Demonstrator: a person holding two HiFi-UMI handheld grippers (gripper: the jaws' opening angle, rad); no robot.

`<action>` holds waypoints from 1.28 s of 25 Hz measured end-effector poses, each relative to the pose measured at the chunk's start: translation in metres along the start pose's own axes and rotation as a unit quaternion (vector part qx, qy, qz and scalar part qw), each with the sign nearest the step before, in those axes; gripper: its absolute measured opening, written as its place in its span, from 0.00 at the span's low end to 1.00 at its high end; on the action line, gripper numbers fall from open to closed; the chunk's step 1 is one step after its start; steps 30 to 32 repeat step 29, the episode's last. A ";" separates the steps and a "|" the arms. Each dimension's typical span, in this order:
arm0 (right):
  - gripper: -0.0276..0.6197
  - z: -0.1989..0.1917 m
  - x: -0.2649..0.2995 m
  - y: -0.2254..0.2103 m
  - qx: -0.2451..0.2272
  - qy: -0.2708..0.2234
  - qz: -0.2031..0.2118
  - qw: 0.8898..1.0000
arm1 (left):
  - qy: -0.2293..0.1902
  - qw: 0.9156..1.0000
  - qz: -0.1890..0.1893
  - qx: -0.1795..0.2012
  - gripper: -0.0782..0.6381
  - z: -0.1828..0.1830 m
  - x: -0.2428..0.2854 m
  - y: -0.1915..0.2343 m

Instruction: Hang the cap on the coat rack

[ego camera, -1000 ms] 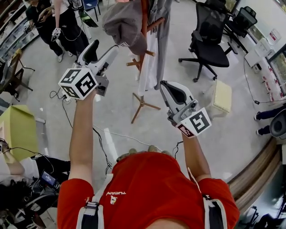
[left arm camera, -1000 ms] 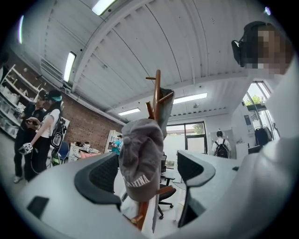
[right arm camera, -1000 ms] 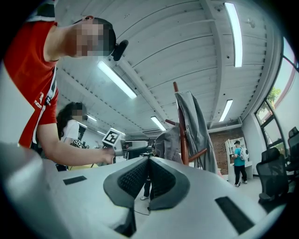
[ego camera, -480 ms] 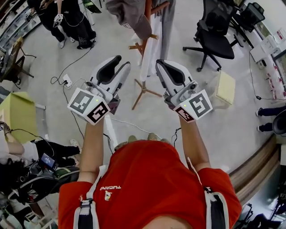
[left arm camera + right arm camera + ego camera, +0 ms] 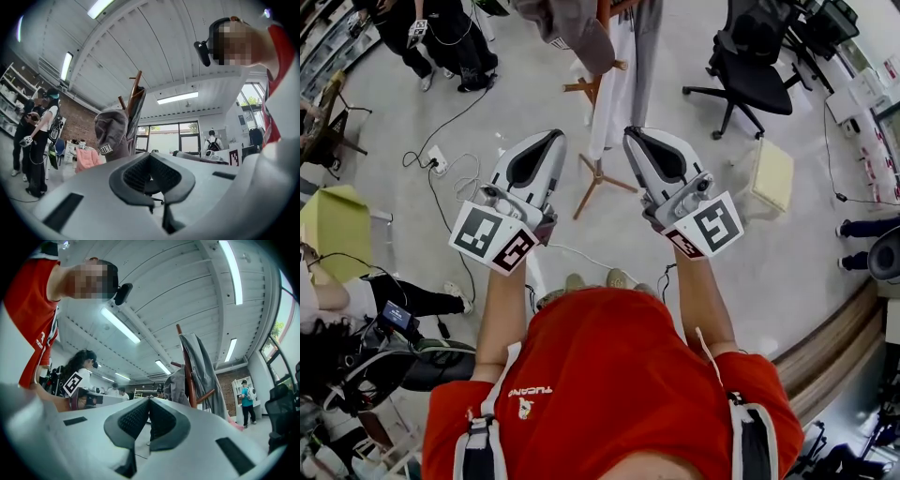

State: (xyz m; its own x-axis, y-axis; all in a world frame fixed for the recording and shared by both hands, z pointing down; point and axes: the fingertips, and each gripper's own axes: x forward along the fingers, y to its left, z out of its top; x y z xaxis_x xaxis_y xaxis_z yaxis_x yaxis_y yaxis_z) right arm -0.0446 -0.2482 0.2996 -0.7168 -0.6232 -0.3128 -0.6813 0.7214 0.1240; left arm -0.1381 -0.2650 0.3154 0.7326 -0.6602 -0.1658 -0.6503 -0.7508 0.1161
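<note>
The grey cap [image 5: 567, 23] hangs on a peg of the wooden coat rack [image 5: 598, 178] at the top of the head view, free of both grippers. My left gripper [image 5: 546, 141] is held low and well short of it, shut with nothing between its pads. Beside it, my right gripper [image 5: 636, 136] is also shut and empty. The left gripper view shows the cap [image 5: 112, 133] on the rack pole [image 5: 135, 89] beyond the closed left gripper [image 5: 150, 157]. In the right gripper view the cap [image 5: 177, 385] and rack [image 5: 187, 366] stand past the closed right gripper [image 5: 149, 401].
A grey garment [image 5: 642, 47] and a white one [image 5: 614, 94] also hang on the rack. A black office chair [image 5: 750, 47] and a pale box [image 5: 772, 173] stand to the right. Cables [image 5: 450, 169] lie on the floor at left, with people [image 5: 441, 37] beyond.
My left gripper has drawn back and down from beside the cap, and its jaws have closed. It now sits level with the right gripper. The cap stays on the rack.
</note>
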 end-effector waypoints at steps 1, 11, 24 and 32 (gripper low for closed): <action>0.08 0.000 -0.002 0.000 0.002 0.000 -0.002 1.000 | -0.003 1.000 0.001 -0.004 0.12 0.000 -0.001 0.000; 0.08 0.001 -0.011 -0.002 0.002 -0.001 -0.013 1.000 | -0.014 1.000 -0.009 -0.018 0.12 0.001 0.001 -0.004; 0.08 0.008 -0.015 -0.008 -0.010 -0.003 -0.023 1.000 | -0.023 0.999 -0.014 -0.027 0.12 0.005 -0.001 -0.004; 0.08 0.009 -0.018 -0.008 -0.009 -0.003 -0.023 1.000 | -0.025 0.999 -0.014 -0.030 0.12 0.005 -0.002 -0.006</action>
